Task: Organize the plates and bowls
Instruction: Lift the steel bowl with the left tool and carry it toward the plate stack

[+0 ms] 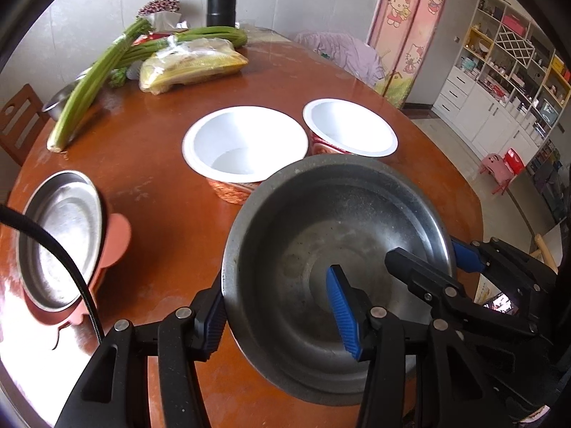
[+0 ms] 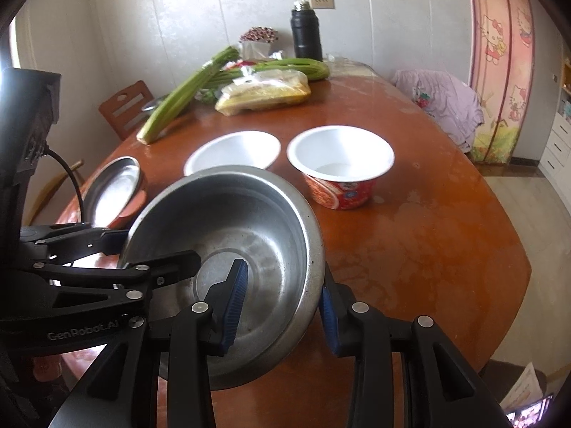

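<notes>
A big steel bowl (image 1: 335, 271) is held tilted above the near edge of the round brown table (image 1: 160, 185). Its left rim is pinched by the left gripper (image 1: 282, 317), and its right rim is pinched by the right gripper (image 2: 282, 303). Two white paper bowls (image 2: 340, 158) are set side by side, just apart, in the middle of the table. A steel plate on a pink tray (image 1: 60, 239) is seen near the left edge. Green stalks (image 1: 96, 78) are laid at the far edge.
</notes>
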Tool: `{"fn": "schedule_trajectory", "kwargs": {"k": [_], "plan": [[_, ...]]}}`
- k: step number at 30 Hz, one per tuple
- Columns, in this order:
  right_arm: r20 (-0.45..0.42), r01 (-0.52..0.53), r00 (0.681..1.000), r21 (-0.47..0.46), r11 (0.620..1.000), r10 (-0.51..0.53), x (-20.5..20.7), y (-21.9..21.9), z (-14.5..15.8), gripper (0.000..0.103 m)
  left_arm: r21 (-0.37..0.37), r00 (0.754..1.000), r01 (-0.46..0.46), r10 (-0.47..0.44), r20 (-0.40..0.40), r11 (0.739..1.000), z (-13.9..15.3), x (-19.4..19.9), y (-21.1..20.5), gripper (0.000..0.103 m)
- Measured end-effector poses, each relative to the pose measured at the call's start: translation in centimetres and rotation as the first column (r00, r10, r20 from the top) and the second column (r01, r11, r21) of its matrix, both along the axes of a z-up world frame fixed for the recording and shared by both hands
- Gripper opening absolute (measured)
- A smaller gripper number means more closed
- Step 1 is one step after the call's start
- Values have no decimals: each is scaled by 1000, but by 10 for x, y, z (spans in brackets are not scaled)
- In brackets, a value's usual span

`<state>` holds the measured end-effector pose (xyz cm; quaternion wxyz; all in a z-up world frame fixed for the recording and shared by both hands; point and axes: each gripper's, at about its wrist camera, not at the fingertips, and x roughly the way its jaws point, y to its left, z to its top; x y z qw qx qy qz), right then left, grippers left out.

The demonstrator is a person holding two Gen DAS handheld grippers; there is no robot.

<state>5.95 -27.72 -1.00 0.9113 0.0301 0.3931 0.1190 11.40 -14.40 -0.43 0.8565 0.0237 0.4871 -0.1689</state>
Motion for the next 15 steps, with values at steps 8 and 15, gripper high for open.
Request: {"fn": "schedule_trajectory", "kwargs": {"k": [8, 15], "plan": [[12, -45, 999, -2, 999, 45, -16, 19, 11, 41, 2, 998, -44, 44, 34, 999, 14, -20, 20, 52], [6, -77, 997, -11, 997, 77, -22, 31, 11, 41, 10, 997, -69, 69, 31, 998, 11, -29, 31, 52]]}}
